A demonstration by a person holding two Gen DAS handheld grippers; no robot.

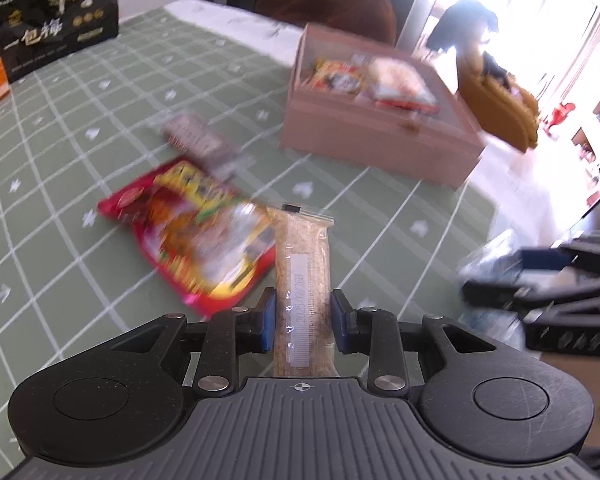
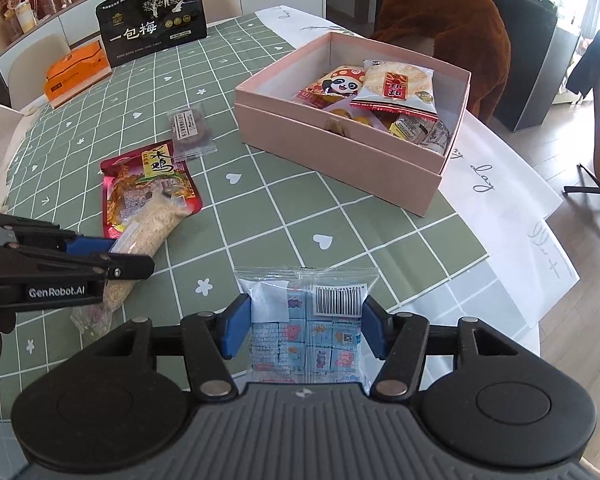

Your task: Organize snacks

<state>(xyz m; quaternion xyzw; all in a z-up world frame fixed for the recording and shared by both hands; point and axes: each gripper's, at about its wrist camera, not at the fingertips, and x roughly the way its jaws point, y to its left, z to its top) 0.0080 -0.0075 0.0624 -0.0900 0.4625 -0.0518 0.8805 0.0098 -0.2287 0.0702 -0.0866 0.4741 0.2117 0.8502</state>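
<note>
My left gripper (image 1: 303, 316) is shut on a long clear pack of beige noodle snack (image 1: 303, 280), held above the table; it also shows in the right wrist view (image 2: 146, 232). My right gripper (image 2: 305, 326) is shut on a clear bag of small blue candy cubes (image 2: 306, 328). A pink open box (image 2: 340, 136) holds several snack packs at the far right; it also shows in the left wrist view (image 1: 380, 140). A red snack pouch (image 2: 148, 188) and a small dark snack pack (image 2: 188, 132) lie on the green checked tablecloth (image 2: 260, 208).
A black upright bag (image 2: 154, 20) and an orange box (image 2: 78, 72) stand at the table's far left. A brown chair (image 2: 448, 32) is behind the box. White paper sheets (image 2: 496, 184) hang over the right table edge.
</note>
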